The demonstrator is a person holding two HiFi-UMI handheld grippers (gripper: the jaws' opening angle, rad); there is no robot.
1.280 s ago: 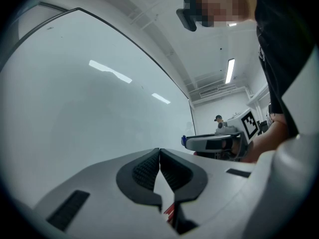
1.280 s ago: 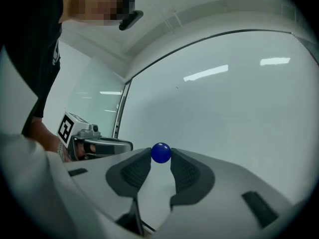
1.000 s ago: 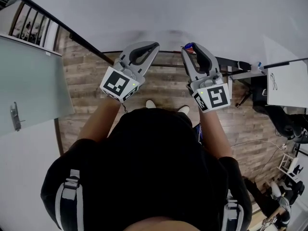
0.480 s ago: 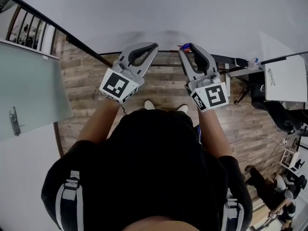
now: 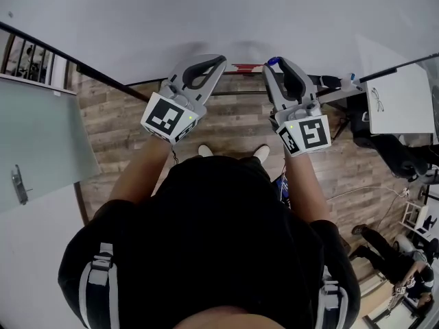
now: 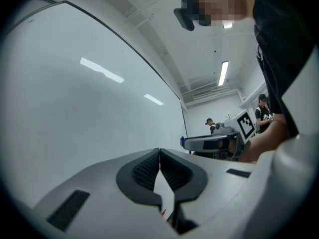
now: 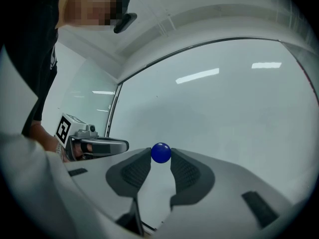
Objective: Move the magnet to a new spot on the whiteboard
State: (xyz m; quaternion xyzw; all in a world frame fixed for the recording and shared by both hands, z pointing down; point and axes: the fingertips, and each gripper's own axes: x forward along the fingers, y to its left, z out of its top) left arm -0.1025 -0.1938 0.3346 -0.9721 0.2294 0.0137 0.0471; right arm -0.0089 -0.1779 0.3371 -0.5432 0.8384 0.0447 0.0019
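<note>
Okay, we see right gripper [image 7: 161, 155] pinching the blue magnet [image 7: 161, 152] by its sides near whiteboard [image 7: 224, 108]; hard, light, probably slippery. Left gripper [image 6: 159, 156] closed, empty.

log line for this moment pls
right gripper: shut on magnet | left gripper: shut, empty | whiteboard: just ahead of magnet, contact unclear

Big bare whiteboard [image 5: 206, 12] w/ a red bit [image 5: 245, 67] at its lower edge, above wood-plank floor [image 5: 233, 122] where person's white shoes [image 5: 205, 150] stand.
</note>
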